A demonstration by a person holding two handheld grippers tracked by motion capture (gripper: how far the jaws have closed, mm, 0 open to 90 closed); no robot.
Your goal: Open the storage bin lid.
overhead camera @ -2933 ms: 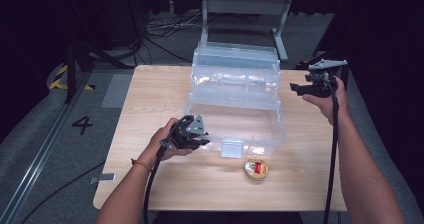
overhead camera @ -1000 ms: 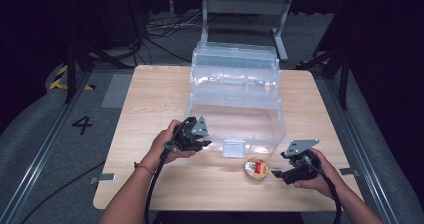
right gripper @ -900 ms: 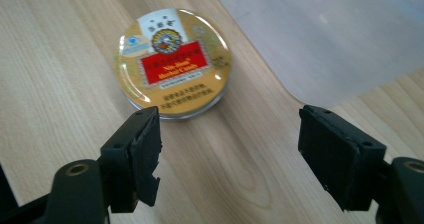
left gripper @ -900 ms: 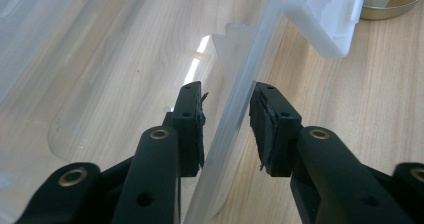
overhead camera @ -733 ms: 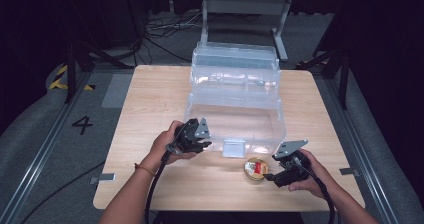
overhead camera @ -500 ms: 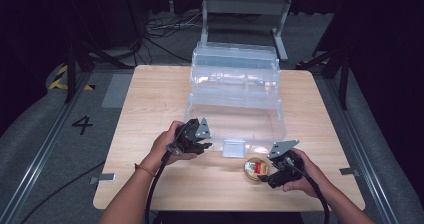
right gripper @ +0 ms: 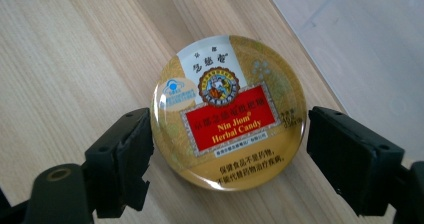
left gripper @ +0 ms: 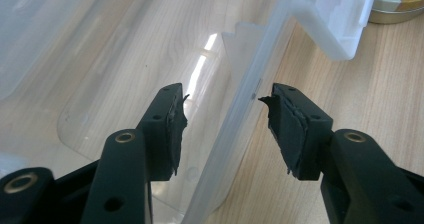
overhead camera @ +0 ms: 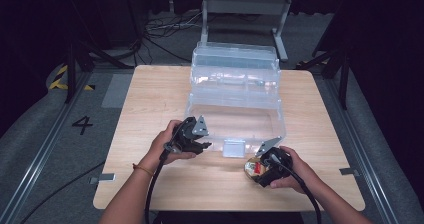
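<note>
A clear plastic box (overhead camera: 235, 109) stands open on the wooden table (overhead camera: 150, 99), its lid tipped up behind. My left gripper (left gripper: 227, 121) straddles the box's front wall (left gripper: 245, 99); its jaws have just been opening and the pads stand off the wall on both sides. A round gold candy tin (right gripper: 227, 114) with a red label lies flat on the table in front of the box. My right gripper (right gripper: 227, 159) is down over the tin with one jaw on each side; the jaws have just been opening further, and a gap shows at the right jaw.
The box's white latch (overhead camera: 233, 147) hangs at the middle of its front wall, between the two hands. The tin (left gripper: 395, 4) lies just past it in the left gripper view. Bare wood stretches left of the box. Dark floor with cables and a metal stand lies behind the table.
My right hand came from beside the box's far right side down to the table front, then slid left until its jaws flanked the tin. The left hand stayed at the box's front wall.
</note>
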